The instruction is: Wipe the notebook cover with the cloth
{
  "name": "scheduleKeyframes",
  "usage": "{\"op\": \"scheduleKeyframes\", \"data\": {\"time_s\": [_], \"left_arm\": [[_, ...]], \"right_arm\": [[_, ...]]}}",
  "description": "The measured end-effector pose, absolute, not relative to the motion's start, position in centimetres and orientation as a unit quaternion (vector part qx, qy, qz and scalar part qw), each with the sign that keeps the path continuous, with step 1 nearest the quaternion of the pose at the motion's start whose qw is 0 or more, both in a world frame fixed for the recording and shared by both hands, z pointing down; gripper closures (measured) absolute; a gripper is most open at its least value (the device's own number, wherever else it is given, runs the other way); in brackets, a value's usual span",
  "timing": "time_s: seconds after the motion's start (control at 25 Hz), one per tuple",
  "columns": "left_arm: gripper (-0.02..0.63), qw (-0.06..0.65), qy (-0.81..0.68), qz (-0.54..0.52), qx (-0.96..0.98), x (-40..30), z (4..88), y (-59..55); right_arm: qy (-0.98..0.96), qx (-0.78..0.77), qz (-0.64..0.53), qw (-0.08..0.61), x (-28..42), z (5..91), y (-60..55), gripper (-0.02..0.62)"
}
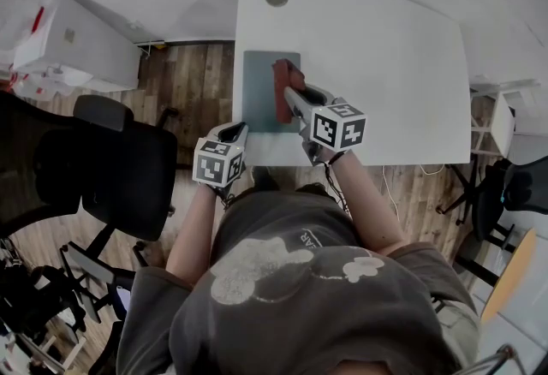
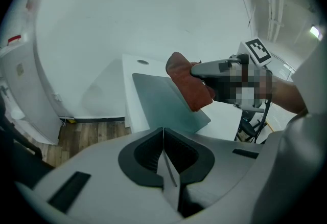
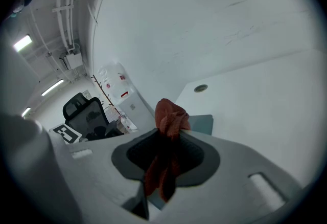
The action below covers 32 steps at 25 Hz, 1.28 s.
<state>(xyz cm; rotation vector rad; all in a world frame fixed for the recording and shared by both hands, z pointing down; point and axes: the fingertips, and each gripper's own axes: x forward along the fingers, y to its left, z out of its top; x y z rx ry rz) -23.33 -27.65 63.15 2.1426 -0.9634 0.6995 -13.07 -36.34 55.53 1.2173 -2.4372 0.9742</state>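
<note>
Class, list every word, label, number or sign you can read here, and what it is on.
Nothing reads clearly.
Shirt print: curved letters, too blurred.
Marker cubes: black-and-white squares, no words.
White cabinet: red labels, too small.
Notebook: no text visible.

The right tongs (image 1: 289,96) reach out over the notebook (image 1: 259,82) with their jaws clamped on the cloth (image 1: 281,84), and the bare right forearm (image 1: 370,204) stretches forward behind them. The left tongs (image 1: 239,131) sit just off the notebook's near left corner, jaws pressed together with nothing between them. The left forearm (image 1: 193,228) is bent, held close to the body.
</note>
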Motion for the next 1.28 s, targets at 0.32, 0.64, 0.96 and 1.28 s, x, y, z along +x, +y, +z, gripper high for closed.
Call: {"op": "scheduleKeyframes", "data": {"time_s": [0.32,0.64,0.96,1.28], "left_arm": [[0.604,0.324,-0.359,0.307,0.82,-23.1,63.1,-27.9],[0.604,0.326,-0.348,0.313,0.822,-23.0,63.2,-27.9],[0.604,0.34,-0.338,0.305,0.823,-23.1,63.3,-27.8],[0.604,0.338,-0.346,0.304,0.821,-23.0,63.2,-27.9]], "right_arm": [[-0.841,0.404,0.339,0.126,-14.9,55.7,-37.9,0.502],[-0.835,0.407,0.338,0.152,-17.7,56.6,-40.5,0.502],[-0.824,0.411,0.343,0.186,-20.6,57.8,-42.8,0.502],[-0.824,0.414,0.33,0.203,-21.0,58.0,-43.6,0.5]]}}
